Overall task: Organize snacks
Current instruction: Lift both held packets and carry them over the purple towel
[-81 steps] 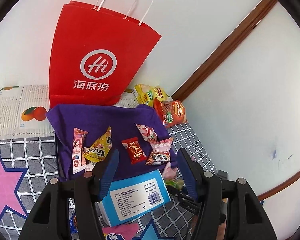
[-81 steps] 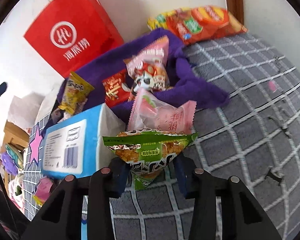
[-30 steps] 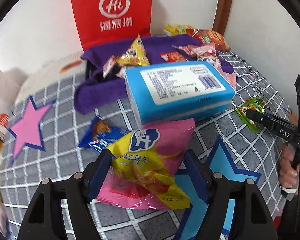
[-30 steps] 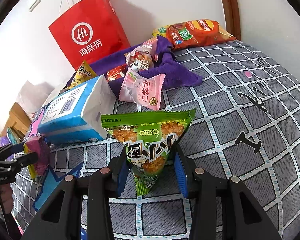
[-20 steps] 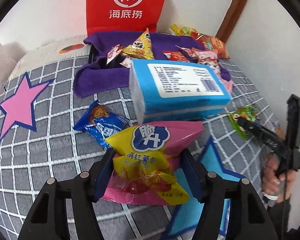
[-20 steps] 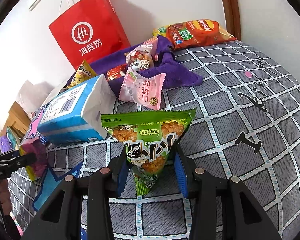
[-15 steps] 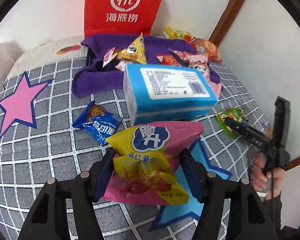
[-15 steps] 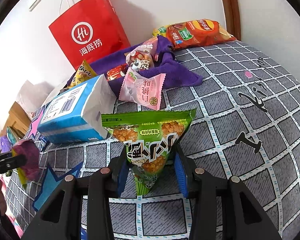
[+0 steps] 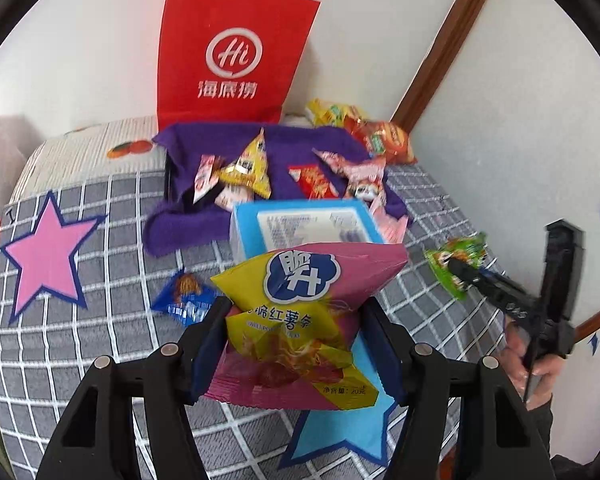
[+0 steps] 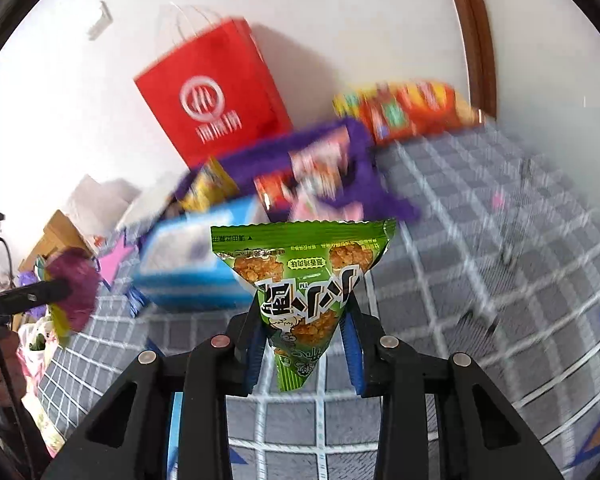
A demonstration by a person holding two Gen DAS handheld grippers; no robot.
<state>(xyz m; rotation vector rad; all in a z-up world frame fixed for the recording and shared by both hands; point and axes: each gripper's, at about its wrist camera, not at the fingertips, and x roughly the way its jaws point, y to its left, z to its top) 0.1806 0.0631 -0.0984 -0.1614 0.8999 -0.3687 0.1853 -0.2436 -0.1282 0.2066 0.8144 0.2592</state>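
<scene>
The grid-print mat [image 9: 100,344], soft and quilted with star patches, carries everything. The landmark is the purple cloth [image 9: 220,148], a plush towel lying rumpled at the mat's far end, small foil packets strewn on it. Behind the cloth stands a stiff red paper bag [image 9: 236,56]; touching the cloth's near edge lies a blue box [image 9: 304,226], flat and rectangular.

Nearer than the box, off the mat, the left gripper [image 9: 296,344] pinches a puffy pink-and-yellow pouch [image 9: 300,312], its slick film crumpling between the pads. To the right of the cloth and also lifted, the right gripper [image 10: 304,344] nips a green packet [image 10: 304,280], a glossy triangle, by its narrow lower tip.

That tip hold looks slight, though the right view is smeared: a quick swing could let the slippery packet twist out. The air-filled pouch could squirm free or burst under a harder squeeze.
</scene>
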